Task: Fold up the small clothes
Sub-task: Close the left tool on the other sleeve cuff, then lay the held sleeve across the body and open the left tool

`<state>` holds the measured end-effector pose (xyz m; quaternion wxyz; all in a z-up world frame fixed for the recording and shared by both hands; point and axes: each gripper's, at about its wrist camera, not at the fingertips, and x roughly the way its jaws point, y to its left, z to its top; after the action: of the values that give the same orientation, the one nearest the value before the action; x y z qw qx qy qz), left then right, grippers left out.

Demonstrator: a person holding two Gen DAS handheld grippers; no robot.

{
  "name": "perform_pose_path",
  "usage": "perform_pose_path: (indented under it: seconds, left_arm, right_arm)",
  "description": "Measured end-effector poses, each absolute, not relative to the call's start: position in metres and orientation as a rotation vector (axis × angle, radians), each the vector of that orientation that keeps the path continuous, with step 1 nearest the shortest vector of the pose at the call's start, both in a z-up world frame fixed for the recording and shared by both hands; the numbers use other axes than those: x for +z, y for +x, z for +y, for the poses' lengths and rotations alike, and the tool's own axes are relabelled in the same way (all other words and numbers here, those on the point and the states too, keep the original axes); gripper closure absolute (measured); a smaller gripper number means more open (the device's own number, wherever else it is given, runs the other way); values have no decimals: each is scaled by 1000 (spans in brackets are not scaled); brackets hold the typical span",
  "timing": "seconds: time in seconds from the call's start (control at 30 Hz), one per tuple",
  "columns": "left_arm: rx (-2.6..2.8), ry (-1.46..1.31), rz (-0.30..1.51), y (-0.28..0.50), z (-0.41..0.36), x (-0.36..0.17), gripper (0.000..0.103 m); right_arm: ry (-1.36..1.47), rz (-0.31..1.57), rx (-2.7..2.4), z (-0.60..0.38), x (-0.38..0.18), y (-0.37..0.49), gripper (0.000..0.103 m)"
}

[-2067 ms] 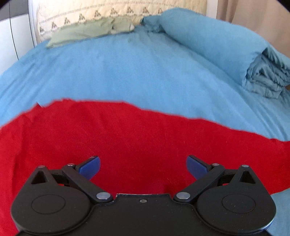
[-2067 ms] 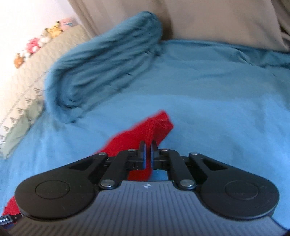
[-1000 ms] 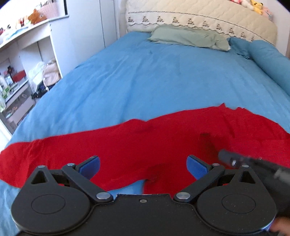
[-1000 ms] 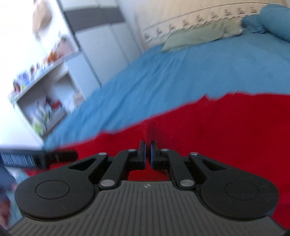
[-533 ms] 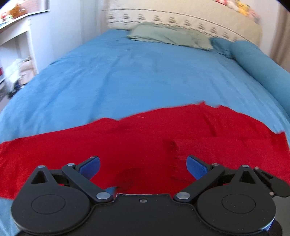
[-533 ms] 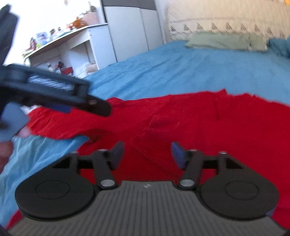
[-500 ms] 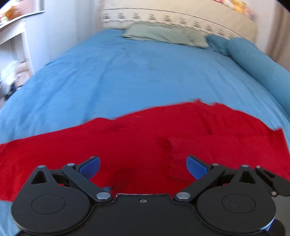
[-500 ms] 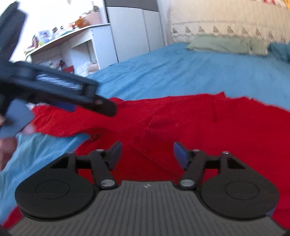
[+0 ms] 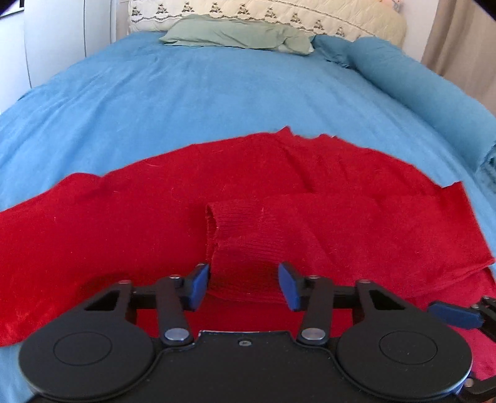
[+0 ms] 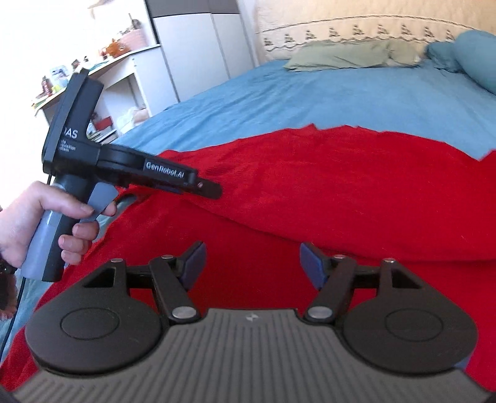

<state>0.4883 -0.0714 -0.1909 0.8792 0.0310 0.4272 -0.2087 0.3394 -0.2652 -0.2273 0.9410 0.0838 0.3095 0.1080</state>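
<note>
A red knit sweater [image 9: 130, 217] lies spread across the blue bed [image 9: 201, 90]. Its right sleeve is folded in over the body, and the ribbed cuff [image 9: 238, 235] lies in front of my left gripper [image 9: 243, 285]. The left gripper is open, its blue pads either side of the cuff's near end, holding nothing. My right gripper [image 10: 251, 263] is open and empty, low over the sweater [image 10: 356, 192]. The left gripper also shows from the side in the right wrist view [image 10: 214, 190], held in a hand. A right fingertip [image 9: 452, 316] shows in the left wrist view.
A green pillow [image 9: 238, 32] and a cream quilted headboard [image 9: 279, 12] are at the far end of the bed. A rolled blue duvet [image 9: 427, 96] lies along the right side. A white shelf with small items [image 10: 102, 80] and a wardrobe [image 10: 201, 46] stand to the left.
The right gripper let go of the sleeve and opened wider. The left gripper moved in toward the folded cuff and its jaws narrowed around it.
</note>
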Motion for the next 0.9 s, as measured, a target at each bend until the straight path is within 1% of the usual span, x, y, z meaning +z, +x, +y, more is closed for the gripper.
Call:
perform_pose_path:
  seconds: [0.03,0.07,0.1,0.13,0.23,0.4,0.6,0.9]
  left_arm:
    - [-431,68,884,488,-72,-191,56]
    - [-426,71,880,487,-73,-191,68]
    - [-422,71,879,487,-73,-191,86]
    - [-427,63,882,488,-73,-191,89]
    - [-408,66,859,487,-75,-185,91]
    - [-382,112,748,482,-81,-161,91]
    - [-291,148,632,484,-62,-133,91]
    - [-222,160,695,493,-38,-170,91]
  right_arm:
    - [176,633,218,-267,-228,339,20]
    - [178,634,217,-269,-229,340,20]
    - [176,633,212,-269,-229,340,20]
    - [175,633,208,-269,-229,342,20]
    - [176,632,195,-268,-229,345,20]
    - [166,625,184,-267,-224,349,20]
    - [149,608,180,-267,-213,352,20]
    - [178,617,148,-271,-214,359,20]
